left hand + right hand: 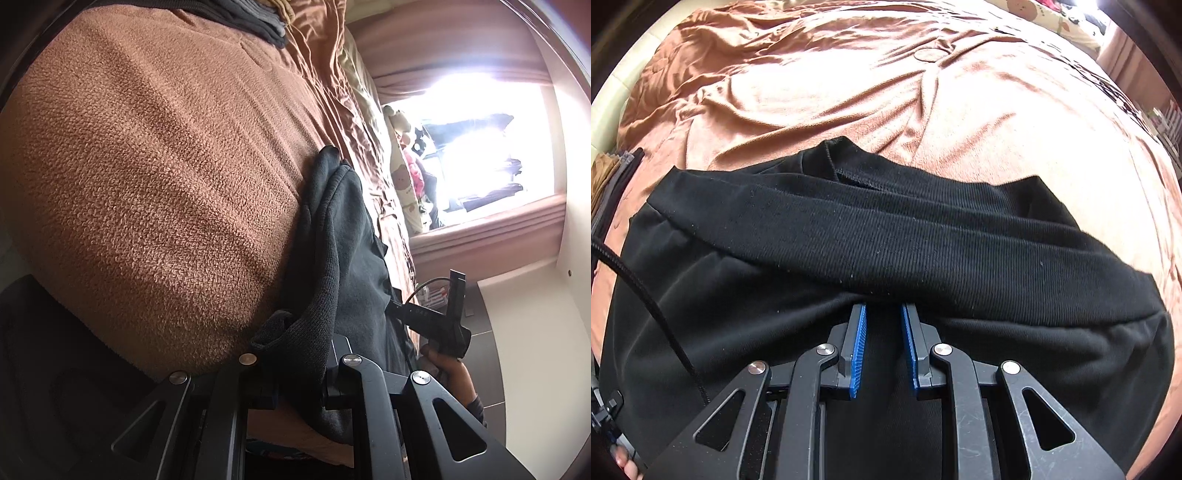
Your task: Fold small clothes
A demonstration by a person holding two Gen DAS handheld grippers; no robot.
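Covering the brown bedspread (886, 92), the black garment (886, 236) looks mid-fold. The right gripper (883, 314) has its blue pads parted slightly around a ridge of cloth; the left gripper (295, 354) pinches an edge. Next, I judge: carry the held edge across together.
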